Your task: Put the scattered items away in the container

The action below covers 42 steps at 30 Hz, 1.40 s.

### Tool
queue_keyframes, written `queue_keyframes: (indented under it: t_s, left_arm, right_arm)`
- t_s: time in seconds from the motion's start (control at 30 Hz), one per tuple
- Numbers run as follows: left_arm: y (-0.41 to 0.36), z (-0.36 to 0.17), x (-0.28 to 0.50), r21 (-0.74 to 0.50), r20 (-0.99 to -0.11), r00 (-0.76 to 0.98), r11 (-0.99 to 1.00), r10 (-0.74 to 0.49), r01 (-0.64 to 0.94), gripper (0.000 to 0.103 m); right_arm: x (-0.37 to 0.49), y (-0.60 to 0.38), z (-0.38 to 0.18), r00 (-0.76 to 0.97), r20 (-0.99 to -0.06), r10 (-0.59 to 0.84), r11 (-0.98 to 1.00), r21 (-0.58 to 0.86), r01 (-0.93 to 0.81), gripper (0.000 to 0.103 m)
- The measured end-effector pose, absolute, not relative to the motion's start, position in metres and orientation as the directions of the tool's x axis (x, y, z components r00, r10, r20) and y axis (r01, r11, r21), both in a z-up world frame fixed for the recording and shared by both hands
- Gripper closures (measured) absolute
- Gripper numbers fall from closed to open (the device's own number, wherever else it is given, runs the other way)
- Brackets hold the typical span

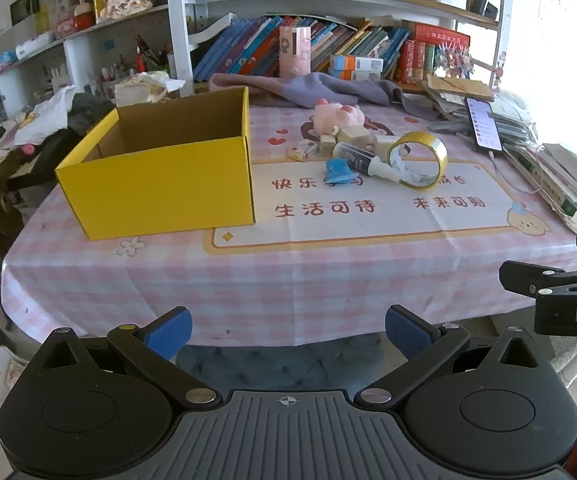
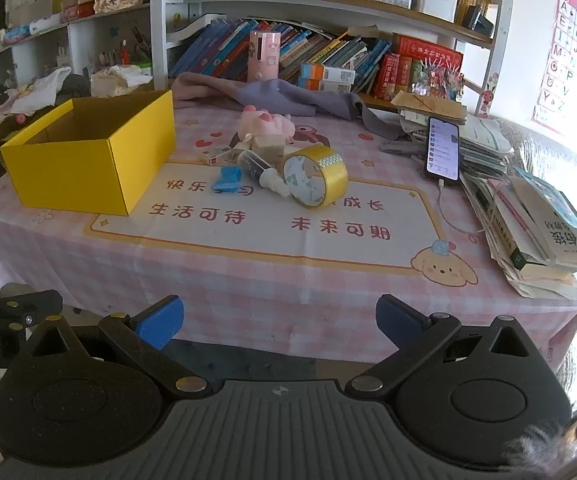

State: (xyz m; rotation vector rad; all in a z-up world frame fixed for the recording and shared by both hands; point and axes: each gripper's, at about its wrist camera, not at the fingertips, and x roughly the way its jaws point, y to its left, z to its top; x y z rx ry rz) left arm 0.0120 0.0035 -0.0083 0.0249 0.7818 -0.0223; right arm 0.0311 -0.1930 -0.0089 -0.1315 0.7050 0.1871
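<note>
So the yellow box [image 1: 160,176] sits open-topped on the left side of the surface [image 1: 288,272], and from what shows of the inside it's just bare cardboard, though the near wall hides the floor of it. All the loose stuff is bunched up just right of the box, toward the far side: a roll of yellow tape [image 1: 418,159] standing on edge, a glue bottle [image 1: 362,160] lying with its nozzle touching the roll, a blue clip thing [image 1: 338,171] nearest us, a small white carton [image 1: 302,152], wooden blocks [image 1: 352,138] and a pink plush [image 1: 338,114] furthest back. A phone [image 2: 443,148] leans on the book piles [image 2: 528,216] along the right edge.

Plenty of bare tablecloth between the near edge and the pile. The left gripper [image 1: 288,334] and the right gripper [image 2: 279,324] both hover off the near edge, fingers spread wide, nothing in them.
</note>
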Motion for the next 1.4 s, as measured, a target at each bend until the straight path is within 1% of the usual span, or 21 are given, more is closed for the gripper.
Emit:
queue_keyframes:
  t_s: [0.3,0.43,0.87,1.0,1.17,1.4]
  left_arm:
    - [0.009,-0.01,0.013,0.019,-0.715,0.699,0.999,-0.008,0.031,0.0]
    - [0.005,-0.009,0.011,0.059,-0.706,0.709,0.997,0.001,0.058,0.0]
    - [0.001,-0.016,0.02,0.016,-0.731,0.68,0.995,-0.058,0.102,0.0]
    - [-0.007,-0.02,0.028,0.0,-0.739,0.668,0.991,-0.089,0.131,0.0]
    - [-0.019,-0.019,0.04,-0.008,-0.727,0.675,0.985,-0.124,0.172,0.0]
    - [-0.041,-0.02,0.061,-0.014,-0.702,0.689,0.971,-0.18,0.239,0.0]
  right_arm:
    - [0.034,-0.182,-0.01,0.727,-0.675,0.128,0.966,-0.08,-0.245,0.0]
    - [0.032,-0.174,-0.012,0.738,-0.667,0.105,0.95,-0.153,-0.273,0.001]
    - [0.037,-0.181,-0.011,0.725,-0.678,0.121,0.959,-0.109,-0.262,0.001]
    - [0.042,-0.191,-0.012,0.729,-0.676,0.11,0.969,-0.09,-0.23,0.001]
    - [0.053,-0.209,-0.013,0.723,-0.684,0.097,0.981,-0.058,-0.186,0.001]
    - [0.07,-0.226,-0.013,0.734,-0.672,0.097,0.985,-0.039,-0.166,0.001]
